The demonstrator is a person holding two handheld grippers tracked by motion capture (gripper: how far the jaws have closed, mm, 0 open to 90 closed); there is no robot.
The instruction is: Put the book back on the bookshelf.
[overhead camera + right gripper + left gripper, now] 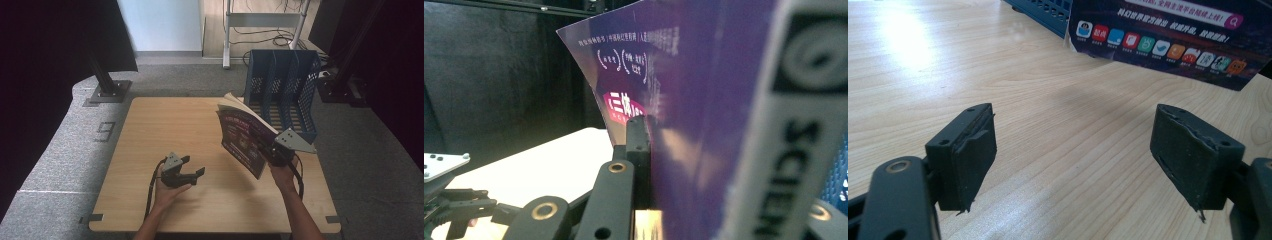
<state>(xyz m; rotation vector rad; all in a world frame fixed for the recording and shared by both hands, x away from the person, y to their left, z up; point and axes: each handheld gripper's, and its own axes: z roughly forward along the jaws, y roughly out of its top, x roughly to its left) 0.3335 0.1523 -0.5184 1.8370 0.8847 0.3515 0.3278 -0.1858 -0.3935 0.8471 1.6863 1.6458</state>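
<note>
The purple-covered book (243, 140) stands tilted above the bench's (165, 125) right half, its long axis running from near you toward the blue file rack (284, 92) just behind it. Your right tool (276, 152) is clamped on the book's near lower edge, so the rack's slots lie straight ahead of that hand. Your left tool (192, 169) rests low, to the book's left and well apart from it, its jaws spread with nothing between them.
</note>
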